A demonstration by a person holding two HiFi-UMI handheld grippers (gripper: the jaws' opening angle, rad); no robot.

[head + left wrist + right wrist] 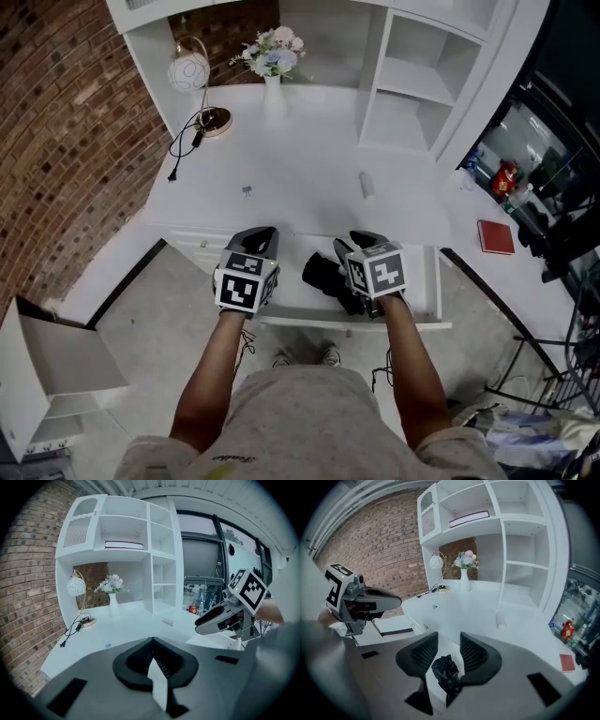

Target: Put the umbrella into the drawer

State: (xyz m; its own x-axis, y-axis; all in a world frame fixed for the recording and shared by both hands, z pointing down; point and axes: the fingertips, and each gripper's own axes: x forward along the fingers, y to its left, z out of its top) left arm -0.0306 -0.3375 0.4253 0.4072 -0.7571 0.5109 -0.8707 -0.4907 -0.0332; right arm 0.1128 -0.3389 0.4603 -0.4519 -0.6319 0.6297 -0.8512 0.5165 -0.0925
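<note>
The black folded umbrella (326,275) lies in the open white drawer (435,281) under the desk's front edge. My right gripper (361,239) hovers above it and is open. In the right gripper view the umbrella (446,670) shows below the gap between the jaws, and the pads do not touch it. My left gripper (264,234) is held over the drawer's left end. In its own view the left gripper (151,641) is shut, tips together and nothing between them. Each gripper shows in the other's view: the right gripper (201,620) and the left gripper (389,603).
On the white desk (300,159) stand a globe lamp (190,70) with its cable, a vase of flowers (272,56), a small white roll (367,185) and a red book (495,236). White shelves rise at the back. A white box (56,361) sits on the floor at left.
</note>
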